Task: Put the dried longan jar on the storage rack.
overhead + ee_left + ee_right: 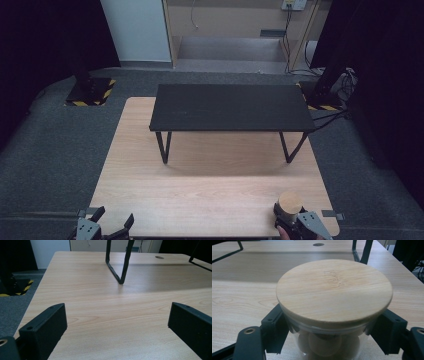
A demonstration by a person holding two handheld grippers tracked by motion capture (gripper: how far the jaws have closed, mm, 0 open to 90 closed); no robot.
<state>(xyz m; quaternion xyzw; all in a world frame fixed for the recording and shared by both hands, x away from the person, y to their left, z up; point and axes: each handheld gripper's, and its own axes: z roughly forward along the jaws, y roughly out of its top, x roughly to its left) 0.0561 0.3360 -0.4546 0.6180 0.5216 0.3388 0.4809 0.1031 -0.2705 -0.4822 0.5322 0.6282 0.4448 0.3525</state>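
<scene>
- Our right claw (pixel 329 340) grips a lidded jar (pixel 334 297) at the worktop's (pixel 200 195) near edge; lifting remains.
- Our left claw (pixel 117 325) gapes wide, empty.

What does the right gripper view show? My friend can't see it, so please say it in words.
The right gripper has its two black jaws closed on a clear jar with a round wooden lid and pale round pieces inside. It stands on a light wooden table, with the legs of a black stand behind it.
</scene>
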